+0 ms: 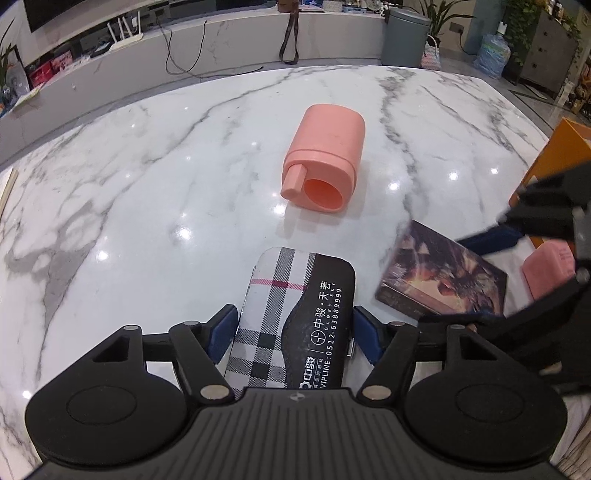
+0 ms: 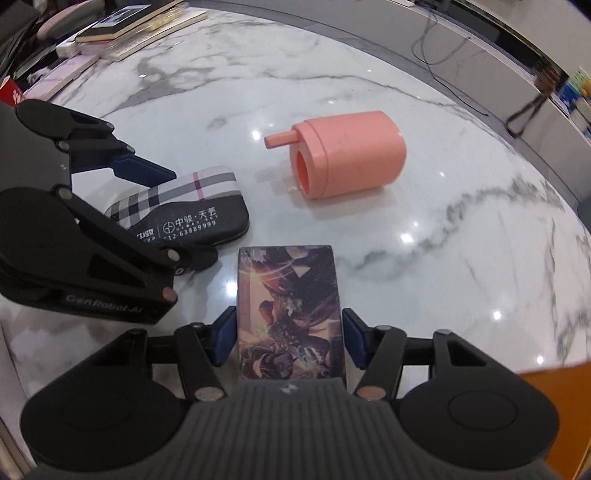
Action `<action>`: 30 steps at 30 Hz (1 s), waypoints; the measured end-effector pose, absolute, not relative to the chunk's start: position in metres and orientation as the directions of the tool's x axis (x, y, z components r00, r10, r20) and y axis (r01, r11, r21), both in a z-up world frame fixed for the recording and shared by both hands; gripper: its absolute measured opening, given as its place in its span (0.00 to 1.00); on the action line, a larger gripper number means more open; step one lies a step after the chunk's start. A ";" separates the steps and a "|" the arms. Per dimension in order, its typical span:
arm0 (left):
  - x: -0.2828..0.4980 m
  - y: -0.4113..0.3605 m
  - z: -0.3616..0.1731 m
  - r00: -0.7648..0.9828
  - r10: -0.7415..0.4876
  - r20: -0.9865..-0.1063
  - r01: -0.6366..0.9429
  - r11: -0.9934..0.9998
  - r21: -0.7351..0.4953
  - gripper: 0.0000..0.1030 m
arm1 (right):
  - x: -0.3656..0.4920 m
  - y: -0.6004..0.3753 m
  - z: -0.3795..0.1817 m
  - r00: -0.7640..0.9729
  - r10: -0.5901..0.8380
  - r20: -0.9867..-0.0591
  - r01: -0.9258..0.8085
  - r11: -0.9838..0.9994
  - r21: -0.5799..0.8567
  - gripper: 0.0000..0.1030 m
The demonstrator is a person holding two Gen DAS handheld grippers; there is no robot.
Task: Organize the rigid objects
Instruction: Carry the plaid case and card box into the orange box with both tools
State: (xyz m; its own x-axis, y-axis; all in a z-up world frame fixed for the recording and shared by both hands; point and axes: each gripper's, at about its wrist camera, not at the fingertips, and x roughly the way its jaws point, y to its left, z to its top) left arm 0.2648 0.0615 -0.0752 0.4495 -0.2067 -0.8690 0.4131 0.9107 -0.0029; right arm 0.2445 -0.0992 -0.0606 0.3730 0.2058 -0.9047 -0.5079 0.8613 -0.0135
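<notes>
A big white marble table (image 1: pixel 147 177) holds a few hard things. The left gripper (image 1: pixel 293 334) points down at a flat case (image 1: pixel 295 314) with a checked pattern and a black part with white writing. The case lies flat on the table between the two blue fingers (image 1: pixel 223 332). The left finger sits right against the side of the case. The right finger is just beside the other side, and it is hard to say if it presses. The claw is spread wide around the case, and the case does not look lifted.

The right gripper (image 2: pixel 290 338) points down at a small box (image 2: pixel 290 314) with a dark, purple and gold picture on it. The box lies flat on the table, to the right of the case. The blue fingers (image 2: pixel 225 336) stand on each side of the box, very close. I cannot tell if they pinch it.

Farther away, near the middle of the table, a pink plastic holder (image 1: pixel 323 155) lies on its side. It has a round hole and a short peg at its open end. It is well apart from both claws.

In the left wrist view, an orange box (image 1: pixel 554 155) stands at the far right edge, and another small pink thing (image 1: pixel 546 269) lies near it. In the right wrist view, books (image 2: pixel 140 26) are stacked at the far left of the table.
</notes>
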 end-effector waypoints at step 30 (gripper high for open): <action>0.167 -0.021 0.044 0.517 -0.504 -0.692 0.423 0.853 -0.305 0.74 | 0.083 -0.265 0.067 0.686 0.037 -0.727 0.006 0.998 0.056 0.56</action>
State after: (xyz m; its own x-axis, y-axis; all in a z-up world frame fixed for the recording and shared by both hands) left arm 0.1668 -0.0209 0.0437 0.5170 -0.5039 -0.6919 0.4233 0.8531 -0.3050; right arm 0.0834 -0.2653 0.0674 0.6859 0.0372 -0.7267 0.0056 0.9984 0.0564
